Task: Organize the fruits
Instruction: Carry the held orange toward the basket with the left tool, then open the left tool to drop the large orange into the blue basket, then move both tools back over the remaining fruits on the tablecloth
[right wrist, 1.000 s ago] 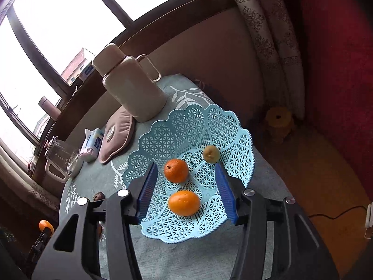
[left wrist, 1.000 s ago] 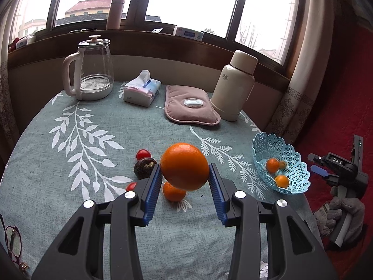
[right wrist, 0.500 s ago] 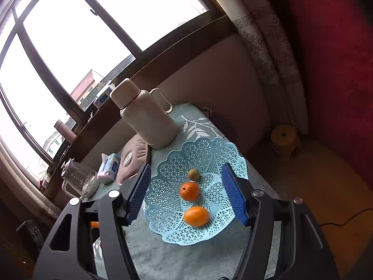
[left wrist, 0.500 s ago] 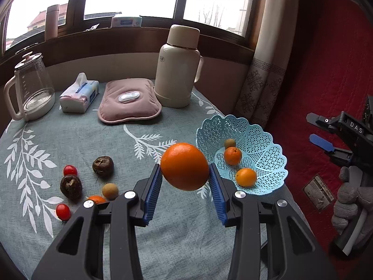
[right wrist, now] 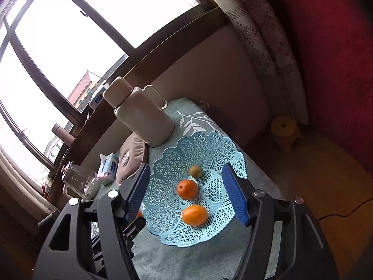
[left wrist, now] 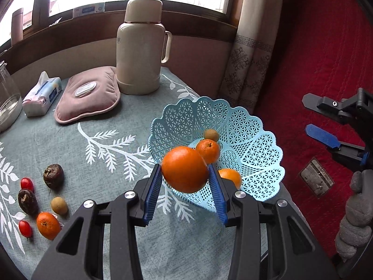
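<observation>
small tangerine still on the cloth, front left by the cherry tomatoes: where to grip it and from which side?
Grip the tangerine across its widest middle, coming from above. It lies with its stem end facing up, so the round sides are free. A cherry tomato sits to its left and a longan just behind it, so set the pads front and back-right, judging by the left wrist view.

Cream flask (left wrist: 139,46) beside pink cushion (left wrist: 89,94)
</observation>
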{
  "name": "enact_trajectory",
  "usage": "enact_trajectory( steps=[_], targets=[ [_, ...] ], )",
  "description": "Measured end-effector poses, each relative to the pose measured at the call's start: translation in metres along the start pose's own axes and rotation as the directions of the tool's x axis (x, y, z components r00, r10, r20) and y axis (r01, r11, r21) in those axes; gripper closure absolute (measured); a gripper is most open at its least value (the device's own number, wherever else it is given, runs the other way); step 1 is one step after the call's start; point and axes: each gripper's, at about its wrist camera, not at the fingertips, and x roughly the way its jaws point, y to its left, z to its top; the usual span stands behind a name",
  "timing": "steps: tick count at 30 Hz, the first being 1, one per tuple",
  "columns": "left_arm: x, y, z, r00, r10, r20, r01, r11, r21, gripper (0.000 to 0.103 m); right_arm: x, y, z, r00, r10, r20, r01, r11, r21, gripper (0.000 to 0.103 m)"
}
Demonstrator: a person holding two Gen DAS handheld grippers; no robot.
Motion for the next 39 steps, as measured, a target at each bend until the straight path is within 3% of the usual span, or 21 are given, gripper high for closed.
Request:
enact_trajectory(
  steps=[1, 3, 4, 5, 9, 14, 26, 39],
  targets=[
    [0.0, -0.001, 0.002, 1.0, 0.001, 0.007, -0.001, 1.0, 0.003, 0.059, 0.0, -0.001, 0.0, 1.0, -0.002, 0.0, 0.002, 1.0, 0.004, 0.037],
    [-0.002, -0.001, 0.005, 1.0, 0.003, 0.014, -0.003, 1.0, 0.001, 0.039, 0.0, -0.003, 0.001, 1.0, -0.004, 0.001, 0.004, 1.0, 0.013, 0.037],
    [-0.004, -0.001, 0.005, 1.0, 0.008, 0.024, -0.007, 1.0, -0.001, 0.023, 0.0, -0.005, 0.002, 1.0, -0.006, 0.003, 0.006, 1.0, 0.019, 0.037],
    [-0.006, 0.001, 0.005, 0.999, 0.01, 0.037, -0.01, 1.0, -0.004, 0.02, -0.001, -0.006, 0.002, 1.0, -0.005, 0.006, 0.005, 1.0, 0.026, 0.037],
    [-0.012, 0.011, 0.005, 0.999, 0.019, 0.034, -0.018, 0.999, -0.043, 0.019, -0.006, -0.009, 0.003, 1.0, -0.008, 0.023, 0.007, 0.999, 0.043, 0.031],
    [-0.025, 0.02, 0.004, 0.992, 0.111, 0.066, -0.107, 0.992, -0.06, 0.008, -0.013, -0.003, 0.003, 0.999, 0.008, 0.038, -0.01, 0.999, 0.031, 0.031],
    [-0.068, 0.063, 0.009, 0.97, 0.206, 0.128, -0.183, 0.968, -0.173, 0.005, -0.037, 0.028, -0.002, 0.986, 0.095, 0.138, -0.086, 0.994, -0.072, 0.024],
    [-0.109, 0.118, -0.003, 0.943, 0.303, 0.138, -0.261, 0.93, -0.257, 0.005, -0.03, 0.054, -0.017, 0.988, 0.115, 0.108, -0.099, 0.985, -0.139, 0.024]
  ],
)
